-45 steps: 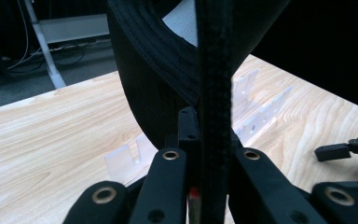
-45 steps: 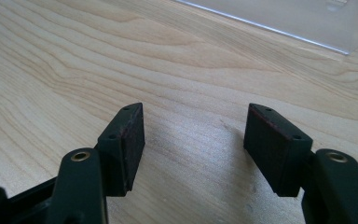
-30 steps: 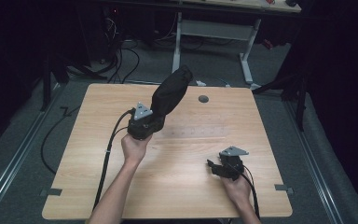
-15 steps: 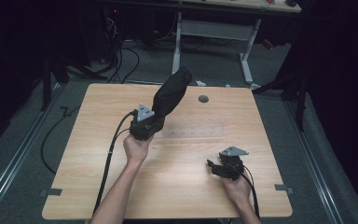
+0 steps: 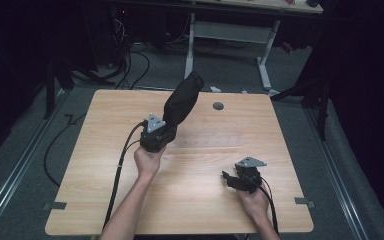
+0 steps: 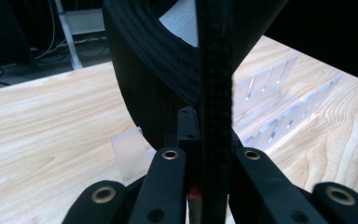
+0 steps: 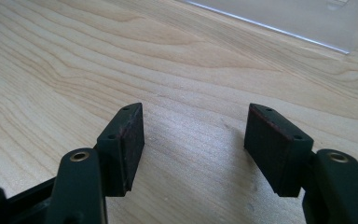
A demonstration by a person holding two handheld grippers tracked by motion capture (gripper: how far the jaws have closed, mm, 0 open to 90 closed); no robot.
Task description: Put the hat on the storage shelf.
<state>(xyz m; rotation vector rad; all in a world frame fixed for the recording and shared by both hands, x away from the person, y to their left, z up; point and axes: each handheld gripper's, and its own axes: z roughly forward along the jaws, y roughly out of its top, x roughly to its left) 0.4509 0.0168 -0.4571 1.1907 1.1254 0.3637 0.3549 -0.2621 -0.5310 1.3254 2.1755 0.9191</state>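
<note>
At the table's centre, toward eleven o'clock in the high view, a black, soft-sided fabric cap (image 5: 182,102) hangs lifted above the pale wooden table (image 5: 100,120), pinched at its rim by the left gripper (image 5: 161,131), whose jaws are clamped tight on the ribbed cloth edge (image 6: 214,93). We judge the step in hand to be carrying the cap toward the clear acrylic slotted rack (image 6: 279,107), which lies on the wood just beyond it, at two o'clock in the left gripper view.

The next move, as we read it, calls for lowering the limp cloth onto the rack without letting it fold, and for help from the other tool. The right gripper (image 5: 230,179) rests at five o'clock on the table, jaws spread wide with nothing between them; a clear sheet edge (image 7: 279,18) lies ahead of it at one o'clock.

A round grey cable grommet (image 5: 218,106) sits at one o'clock, well apart. Nothing stands between cap and rack; the rack's near invisibility is the hazard.
</note>
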